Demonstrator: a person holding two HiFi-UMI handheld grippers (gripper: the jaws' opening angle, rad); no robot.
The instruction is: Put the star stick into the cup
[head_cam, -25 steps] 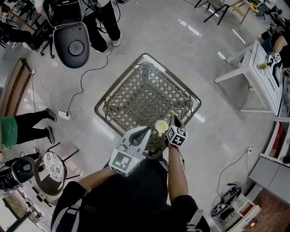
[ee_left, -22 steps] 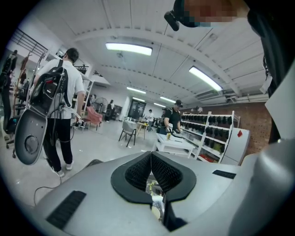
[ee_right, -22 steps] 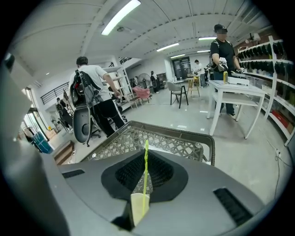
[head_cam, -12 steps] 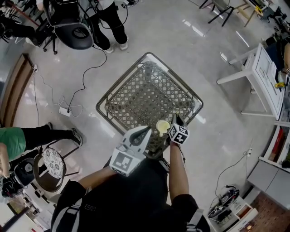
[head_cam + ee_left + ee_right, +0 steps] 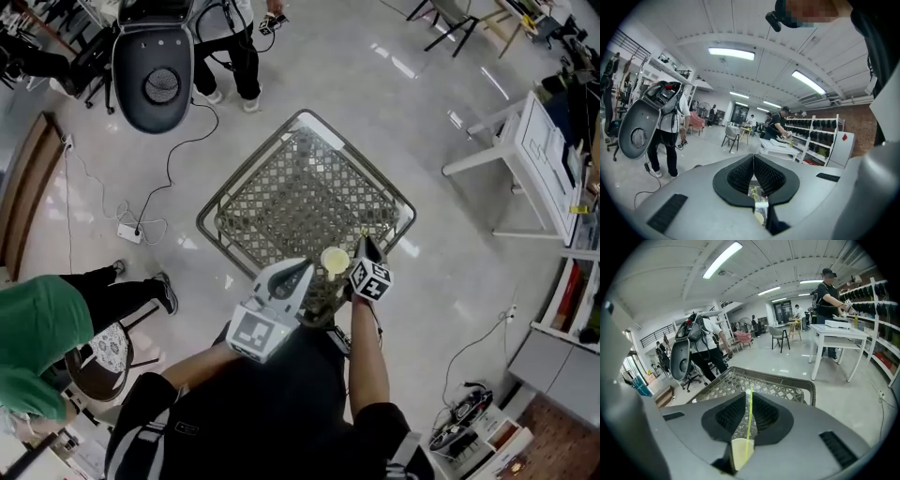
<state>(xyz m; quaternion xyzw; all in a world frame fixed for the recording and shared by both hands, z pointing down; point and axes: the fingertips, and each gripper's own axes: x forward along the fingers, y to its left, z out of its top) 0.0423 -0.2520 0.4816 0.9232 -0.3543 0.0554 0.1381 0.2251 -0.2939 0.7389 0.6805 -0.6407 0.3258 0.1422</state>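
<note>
A pale yellow cup (image 5: 333, 261) stands on the woven lattice table (image 5: 302, 114) near its front corner. My right gripper (image 5: 364, 251) hovers just right of it, shut on the thin yellow-green star stick (image 5: 749, 423). In the right gripper view the stick runs up between the jaws, and its lower end reaches down into the cup (image 5: 739, 452). My left gripper (image 5: 302, 270) is close on the cup's left. Its jaws (image 5: 753, 158) meet at the tips with nothing seen between them.
A grey office chair (image 5: 153, 80) and a standing person (image 5: 234, 47) are beyond the table. A person in green (image 5: 37, 333) bends in at the left by a round stool (image 5: 103, 352). A cable and power strip (image 5: 131, 232) lie on the floor. A white desk (image 5: 544, 159) stands right.
Both grippers, the stick and the cup have held almost still. The person in green has come further into view at the lower left, and the office chair has shifted.
</note>
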